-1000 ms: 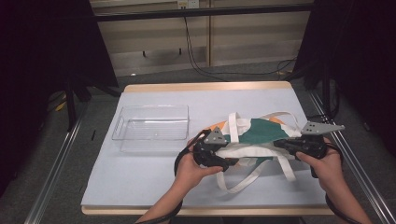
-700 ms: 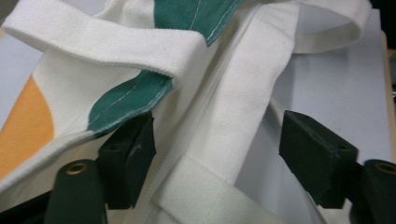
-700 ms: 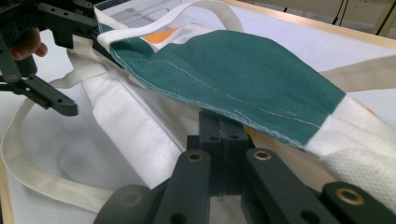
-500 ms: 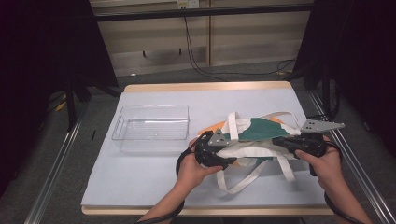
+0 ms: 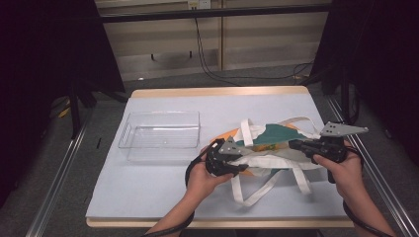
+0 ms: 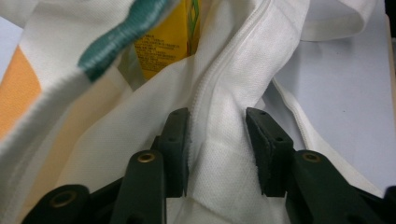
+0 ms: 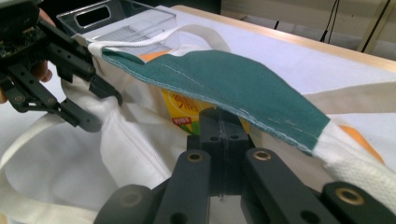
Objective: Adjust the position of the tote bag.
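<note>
A white tote bag [image 5: 269,160] with teal and orange panels lies on the table's right half. Its mouth gapes, and a yellow carton [image 7: 186,111] sits inside, seen as the carton [image 6: 161,44] past the teal rim. My left gripper [image 5: 241,168] is at the bag's left end. In the left gripper view, the left gripper [image 6: 218,149] is open, with the white zipper edge [image 6: 219,93] running between its jaws. My right gripper [image 5: 293,144] is at the bag's right end. In its own view, the right gripper [image 7: 224,123] is shut on the bag's lower edge under the raised teal flap [image 7: 233,84].
A clear plastic bin [image 5: 162,132] stands empty to the left of the bag. The bag's long white straps [image 5: 257,190] trail toward the table's front edge [image 5: 217,222]. Dark floor and metal rails flank the table.
The bag's near white edge has lifted between the grippers and now covers more of the teal panel. Both hands stayed nearly where they were.
</note>
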`<state>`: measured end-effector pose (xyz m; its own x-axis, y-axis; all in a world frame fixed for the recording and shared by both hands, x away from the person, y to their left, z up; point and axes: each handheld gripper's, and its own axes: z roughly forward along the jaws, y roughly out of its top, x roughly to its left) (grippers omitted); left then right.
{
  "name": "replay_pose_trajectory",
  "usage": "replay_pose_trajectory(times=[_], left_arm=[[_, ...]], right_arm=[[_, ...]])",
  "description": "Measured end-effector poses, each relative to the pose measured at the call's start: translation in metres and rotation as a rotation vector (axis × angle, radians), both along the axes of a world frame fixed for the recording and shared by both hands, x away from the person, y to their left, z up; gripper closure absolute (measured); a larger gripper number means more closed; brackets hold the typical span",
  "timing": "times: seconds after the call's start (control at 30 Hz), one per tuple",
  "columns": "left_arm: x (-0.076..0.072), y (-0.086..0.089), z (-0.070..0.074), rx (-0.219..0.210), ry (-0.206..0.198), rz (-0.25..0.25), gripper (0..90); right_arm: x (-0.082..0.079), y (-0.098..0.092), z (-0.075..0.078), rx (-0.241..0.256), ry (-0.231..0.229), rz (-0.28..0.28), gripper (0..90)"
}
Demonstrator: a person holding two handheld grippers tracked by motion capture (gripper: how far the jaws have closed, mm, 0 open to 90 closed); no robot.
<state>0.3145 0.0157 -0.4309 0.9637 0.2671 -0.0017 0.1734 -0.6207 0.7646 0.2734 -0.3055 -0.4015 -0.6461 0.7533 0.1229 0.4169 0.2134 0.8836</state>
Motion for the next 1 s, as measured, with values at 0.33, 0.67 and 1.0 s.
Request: replay_pose_trajectory(times=[0.33, 0.67, 1.0], left_arm=[[0.000, 0.003, 0.001, -0.001, 0.015, -0.024, 66.1], [0.001, 0.005, 0.000, -0.002, 0.028, -0.038, 66.8], [0.001, 0.006, 0.000, -0.011, 0.041, -0.045, 67.5]], right_arm=[[0.007, 0.001, 0.009, 0.014, -0.020, -0.040, 90.0], [0.018, 0.003, 0.014, -0.003, -0.031, -0.076, 90.0], [0.032, 0.006, 0.017, -0.015, -0.037, -0.123, 90.0]])
